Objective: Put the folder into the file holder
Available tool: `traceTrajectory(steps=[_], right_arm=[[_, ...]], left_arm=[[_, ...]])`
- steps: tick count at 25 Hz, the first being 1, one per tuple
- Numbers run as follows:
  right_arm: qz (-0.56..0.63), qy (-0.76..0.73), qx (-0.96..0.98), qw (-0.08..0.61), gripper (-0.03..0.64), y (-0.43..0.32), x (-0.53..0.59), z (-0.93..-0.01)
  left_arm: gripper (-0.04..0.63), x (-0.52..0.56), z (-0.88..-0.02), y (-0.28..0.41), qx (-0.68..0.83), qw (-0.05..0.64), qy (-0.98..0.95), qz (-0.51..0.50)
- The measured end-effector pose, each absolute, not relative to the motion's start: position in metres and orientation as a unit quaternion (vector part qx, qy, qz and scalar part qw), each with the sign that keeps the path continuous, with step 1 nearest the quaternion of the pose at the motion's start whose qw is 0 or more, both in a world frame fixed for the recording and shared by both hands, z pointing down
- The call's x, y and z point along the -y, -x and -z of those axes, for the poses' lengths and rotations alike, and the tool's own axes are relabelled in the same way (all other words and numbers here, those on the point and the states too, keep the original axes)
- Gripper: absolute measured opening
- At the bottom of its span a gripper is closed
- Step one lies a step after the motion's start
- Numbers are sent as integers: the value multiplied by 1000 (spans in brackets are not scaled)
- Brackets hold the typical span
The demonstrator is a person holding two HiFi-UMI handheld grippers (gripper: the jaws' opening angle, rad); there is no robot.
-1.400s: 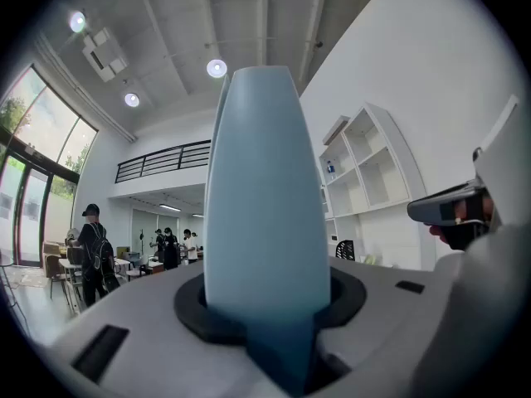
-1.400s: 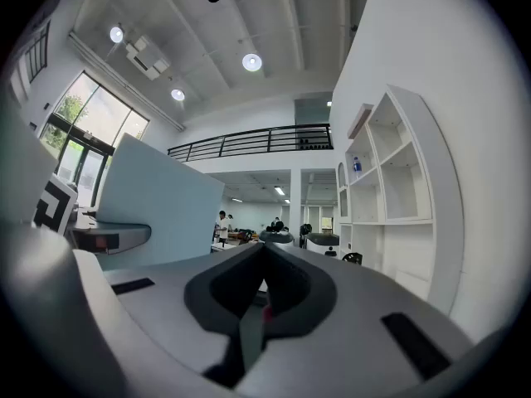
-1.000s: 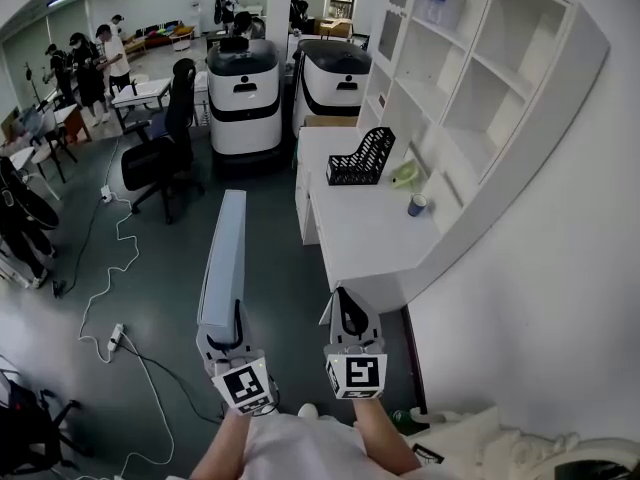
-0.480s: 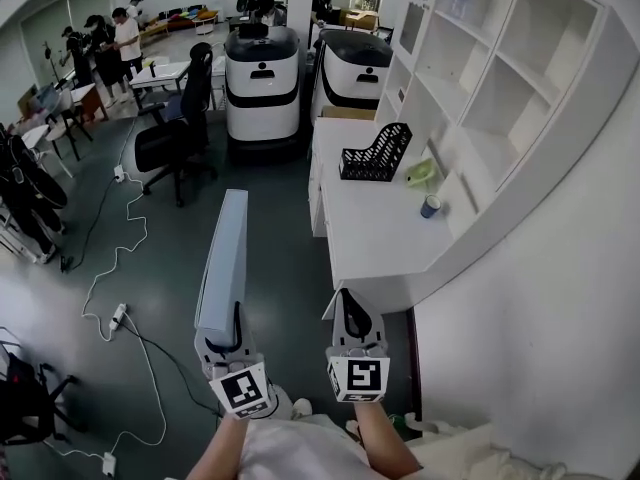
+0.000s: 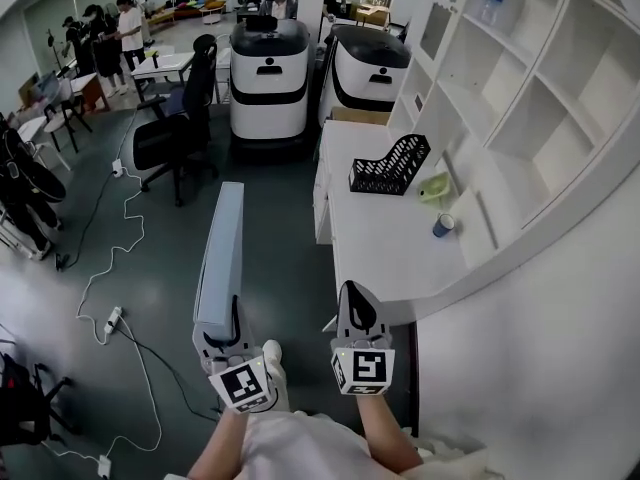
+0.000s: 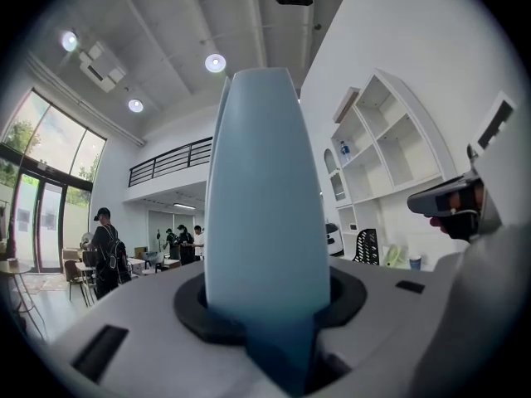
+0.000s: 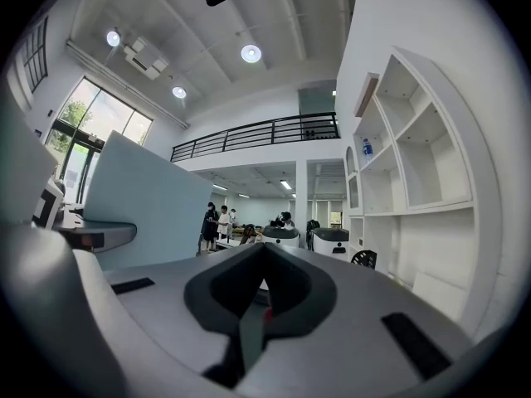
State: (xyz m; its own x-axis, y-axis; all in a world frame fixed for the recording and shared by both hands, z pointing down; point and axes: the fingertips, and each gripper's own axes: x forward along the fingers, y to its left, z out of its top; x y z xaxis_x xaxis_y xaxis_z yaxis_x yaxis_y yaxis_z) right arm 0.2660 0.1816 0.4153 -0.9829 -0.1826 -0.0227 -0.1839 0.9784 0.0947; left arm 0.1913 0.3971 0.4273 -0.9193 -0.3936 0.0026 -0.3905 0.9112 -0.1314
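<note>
A long light-blue folder (image 5: 222, 258) stands on edge above the floor, pointing away from me. My left gripper (image 5: 222, 333) is shut on its near end; in the left gripper view the folder (image 6: 265, 197) rises from between the jaws of that gripper (image 6: 267, 305). My right gripper (image 5: 355, 298) hovers beside it at the white desk's near corner, shut and empty. In the right gripper view the jaws of this gripper (image 7: 261, 272) meet, and the folder (image 7: 141, 206) shows at the left. The black mesh file holder (image 5: 388, 165) stands at the far end of the desk (image 5: 390, 258).
A blue cup (image 5: 443, 226) and a green object (image 5: 436, 188) sit on the desk by the white shelving (image 5: 520, 98). Two white machines (image 5: 268, 68) stand beyond the desk. An office chair (image 5: 175, 133) and floor cables (image 5: 125, 258) lie to the left. People stand far back.
The view has moved forward: the desk and file holder now sit closer and further right. Both grippers keep their pose, the left still holding the folder. A shoe now shows between them.
</note>
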Motion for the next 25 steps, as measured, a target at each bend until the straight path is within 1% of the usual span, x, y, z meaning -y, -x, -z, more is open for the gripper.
traceTrajectory(steps=[10,13,25], right_arm=[[-58,127,-990,14,-5,-96,-110,-401],[-62,146,-987,16,-5,-52,-84,-399],[-52,177,-983,-5,-5,80,15,-418]], left_arm=[[163,-319,-411,-8,-969,31,242,42],[163,-293,-410,42,-965,39,256,51],[163,-206,-417,196,-967,33,244,63]])
